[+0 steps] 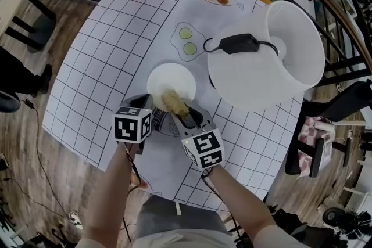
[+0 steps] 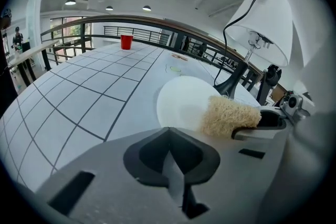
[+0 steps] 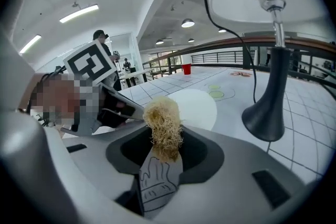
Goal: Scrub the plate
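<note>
Gridded white tabletop, with a railed mezzanine beyond. Your right gripper is clamped on a tan fibrous scrubber, poised over the near rim of the white plate. Your left gripper has its jaws together with nothing visible between them, its tip at the plate's near-left edge. Risk: the plate appears unheld, so a firm stroke may slide it toward the table lamp just beside it. A weak pinch could also let the scrubber twist free.
</note>
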Demonstrator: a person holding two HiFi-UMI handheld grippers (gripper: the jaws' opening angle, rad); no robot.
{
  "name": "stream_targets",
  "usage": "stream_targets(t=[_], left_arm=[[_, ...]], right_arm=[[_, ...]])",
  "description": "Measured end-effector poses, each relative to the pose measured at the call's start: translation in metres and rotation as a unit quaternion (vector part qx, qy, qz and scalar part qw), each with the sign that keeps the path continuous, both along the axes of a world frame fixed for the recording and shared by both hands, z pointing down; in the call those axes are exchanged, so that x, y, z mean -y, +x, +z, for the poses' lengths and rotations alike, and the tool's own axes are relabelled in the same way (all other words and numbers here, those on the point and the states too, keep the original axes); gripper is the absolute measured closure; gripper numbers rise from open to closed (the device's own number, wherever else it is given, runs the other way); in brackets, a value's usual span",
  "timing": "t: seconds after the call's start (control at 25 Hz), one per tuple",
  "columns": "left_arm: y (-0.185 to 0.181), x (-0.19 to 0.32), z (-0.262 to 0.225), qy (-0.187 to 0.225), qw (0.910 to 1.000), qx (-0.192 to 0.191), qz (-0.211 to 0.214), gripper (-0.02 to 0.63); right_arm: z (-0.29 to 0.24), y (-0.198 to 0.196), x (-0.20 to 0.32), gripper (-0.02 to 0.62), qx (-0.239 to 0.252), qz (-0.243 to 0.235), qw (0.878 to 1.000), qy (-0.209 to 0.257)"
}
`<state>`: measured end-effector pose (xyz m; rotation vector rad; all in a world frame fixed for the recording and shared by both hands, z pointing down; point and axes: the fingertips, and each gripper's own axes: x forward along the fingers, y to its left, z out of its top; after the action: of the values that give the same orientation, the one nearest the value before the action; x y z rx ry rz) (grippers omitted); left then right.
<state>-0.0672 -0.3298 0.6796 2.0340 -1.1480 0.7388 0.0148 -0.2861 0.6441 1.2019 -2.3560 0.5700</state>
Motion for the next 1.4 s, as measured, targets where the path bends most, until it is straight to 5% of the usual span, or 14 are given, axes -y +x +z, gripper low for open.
stream_targets(t=[0.36, 0.52, 0.96, 1.4], left_arm=[[0.000, 0.000, 0.000, 0.010, 0.9999, 0.010, 0.001, 0.592], [0.000, 0.001, 0.000, 0.018, 0.9998, 0.012, -0.003, 0.592], [-0.011, -0.009, -0.059, 0.080, 0.9964, 0.002, -0.030, 0.592], [-0.014, -0.029, -0.199, 0.184, 0.9823, -0.027, -0.023, 0.592]], right_arm=[[-0.007, 0.066, 0.044, 0.446, -0.036, 0.084, 0.994, 0.054], [-0.021, 0.075, 0.051, 0.445, -0.002, 0.107, 0.991, 0.078], [-0.063, 0.057, 0.012, 0.445, 0.039, 0.081, 0.993, 0.078], [-0.166, 0.029, -0.016, 0.445, 0.064, 0.054, 0.987, 0.136]])
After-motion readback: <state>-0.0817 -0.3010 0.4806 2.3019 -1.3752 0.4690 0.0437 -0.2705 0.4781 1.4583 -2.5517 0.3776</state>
